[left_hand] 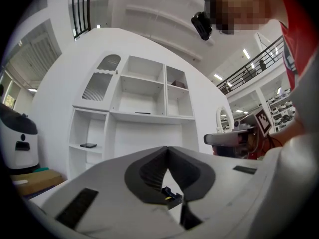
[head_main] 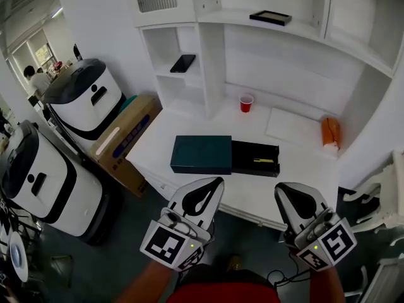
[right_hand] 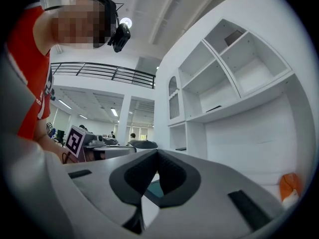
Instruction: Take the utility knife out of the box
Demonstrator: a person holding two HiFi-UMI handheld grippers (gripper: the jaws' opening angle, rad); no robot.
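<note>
A dark green box (head_main: pixel 202 154) lies on the white desk (head_main: pixel 252 197), with its black inner tray (head_main: pixel 255 158) pulled out to the right. Inside the tray lies the utility knife (head_main: pixel 264 161), a thin yellowish bar. Both grippers hang in front of the desk's near edge, apart from the box. My left gripper (head_main: pixel 218 180) is shut and empty, its tips pointing toward the box. My right gripper (head_main: pixel 279 188) is shut and empty too. Through the left gripper's (left_hand: pixel 167 147) jaws I see the tray (left_hand: pixel 171 195). Through the right gripper's (right_hand: pixel 157 151) jaws I see the green box (right_hand: pixel 155 188).
A red cup (head_main: pixel 246 102), a flat white sheet (head_main: pixel 293 127) and an orange object (head_main: pixel 331 131) sit at the desk's back. Shelves above hold a phone (head_main: pixel 183 63) and a black tray (head_main: pixel 270 17). A cardboard box (head_main: pixel 123 137) and two white machines (head_main: pixel 85 100) stand left.
</note>
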